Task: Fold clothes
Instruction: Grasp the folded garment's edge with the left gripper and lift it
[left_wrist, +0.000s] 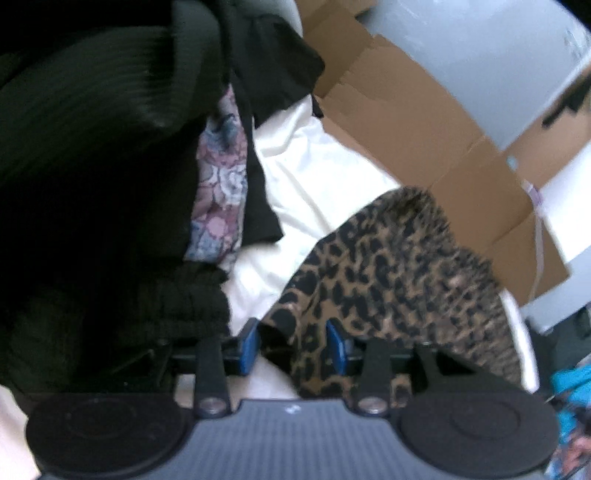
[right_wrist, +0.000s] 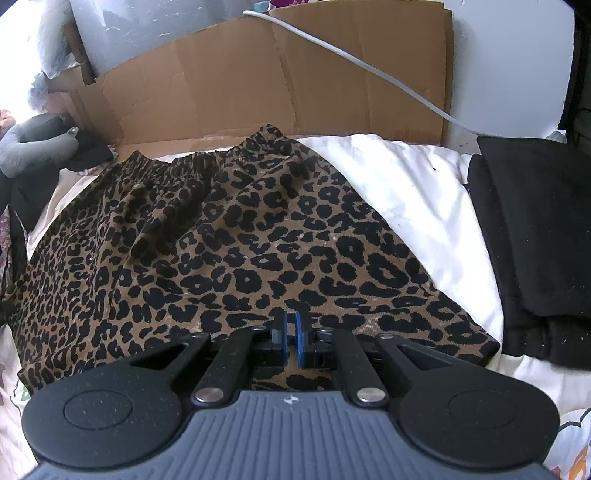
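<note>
While tilted down: skirt (right_wrist: 236, 240) below.

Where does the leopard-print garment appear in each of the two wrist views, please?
Left wrist view: the leopard-print garment fills the lower right, running down between the left gripper's open jaws.
Right wrist view: it spreads across the centre, elastic waistband at the far edge.
Shared landmark: the flattened cardboard standing behind the garment, beyond the white bedding.

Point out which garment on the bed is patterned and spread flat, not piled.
The leopard-print skirt, spread flat on the white sheet. The floral cloth sits bunched among black clothes.
</note>
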